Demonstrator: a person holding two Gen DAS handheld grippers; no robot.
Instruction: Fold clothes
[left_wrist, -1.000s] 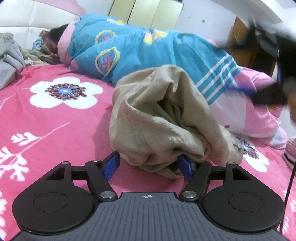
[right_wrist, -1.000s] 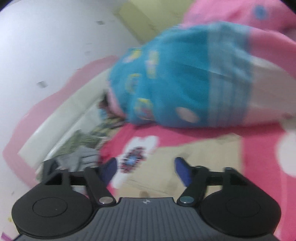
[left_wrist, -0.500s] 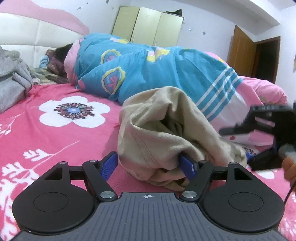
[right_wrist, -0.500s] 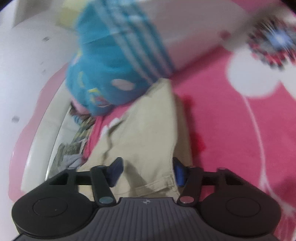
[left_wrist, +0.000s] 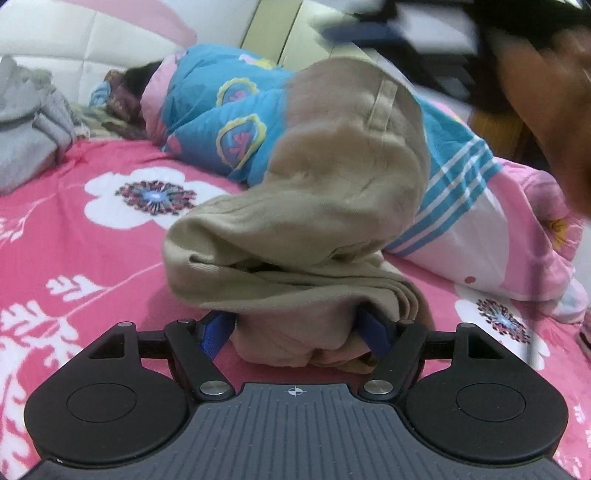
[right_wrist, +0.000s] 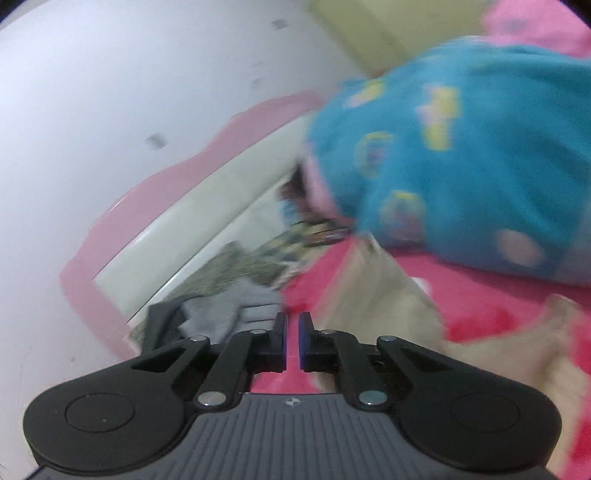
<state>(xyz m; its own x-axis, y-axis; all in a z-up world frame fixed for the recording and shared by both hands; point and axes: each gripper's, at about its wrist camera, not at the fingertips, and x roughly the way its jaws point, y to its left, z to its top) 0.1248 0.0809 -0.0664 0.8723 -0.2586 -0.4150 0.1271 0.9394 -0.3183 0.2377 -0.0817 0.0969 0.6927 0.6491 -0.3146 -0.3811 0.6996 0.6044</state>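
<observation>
- The bed (left_wrist: 92, 236), under a pink cover with white flowers, carries everything; no brand, label or readable writing shows in either view
- A blue and pink quilt (left_wrist: 229, 122) lies bunched along the bed's far edge, by the white padded headboard (left_wrist: 74, 40); a dark blurred shape sits at its headboard end
- The beige trousers (left_wrist: 314, 221) lie mid-bed, just in front of the quilt; one part is lifted upward, belt loop showing, above the folded stack
- A grey garment (left_wrist: 26, 136) is heaped at the bed's far left corner
- The left gripper (left_wrist: 295, 334) points slightly downward, jaws set wide, blue pads against both sides of the trousers' near fold, grasping it
- The right gripper (right_wrist: 292, 341) points toward the headboard, rolled sideways; jaws clenched with nothing visible between them; trousers (right_wrist: 384, 306) just beside its right finger; in the left view it is a dark blur by a hand (left_wrist: 546, 110)
</observation>
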